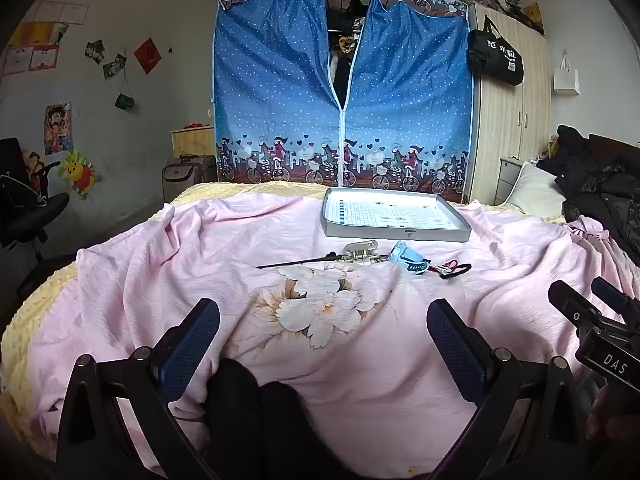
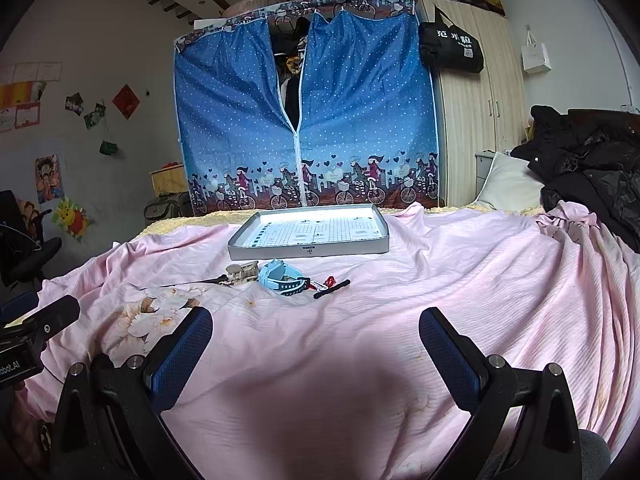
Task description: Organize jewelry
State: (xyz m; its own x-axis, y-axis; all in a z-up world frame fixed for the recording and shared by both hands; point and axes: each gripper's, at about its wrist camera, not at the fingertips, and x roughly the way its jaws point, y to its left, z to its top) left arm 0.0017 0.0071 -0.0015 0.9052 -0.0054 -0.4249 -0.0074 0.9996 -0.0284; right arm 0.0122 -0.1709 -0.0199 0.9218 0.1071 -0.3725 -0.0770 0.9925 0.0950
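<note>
A shallow grey box lid (image 1: 394, 234) (image 2: 308, 251) lies on the pink bedspread, its bright printed inside facing up. In front of it sits a small heap: a beige hair claw (image 1: 360, 249) (image 2: 240, 270), a light blue watch (image 1: 406, 256) (image 2: 276, 276), a thin black stick (image 1: 296, 263) (image 2: 212, 280), a red charm (image 1: 452, 263) (image 2: 330, 280) and a black bar (image 1: 456, 272) (image 2: 332, 289). My left gripper (image 1: 323, 328) hovers open well short of the heap. My right gripper (image 2: 316, 330) is open too, equally far back. Both hold nothing.
A blue zip wardrobe (image 1: 340, 92) (image 2: 304, 104) stands past the bed's far edge. Black coats (image 1: 600, 192) (image 2: 588, 168) and a white pillow (image 2: 504, 180) lie at the right. A black office chair (image 1: 28, 208) stands left. The other gripper's body (image 1: 600, 332) (image 2: 28, 336) shows at each frame's edge.
</note>
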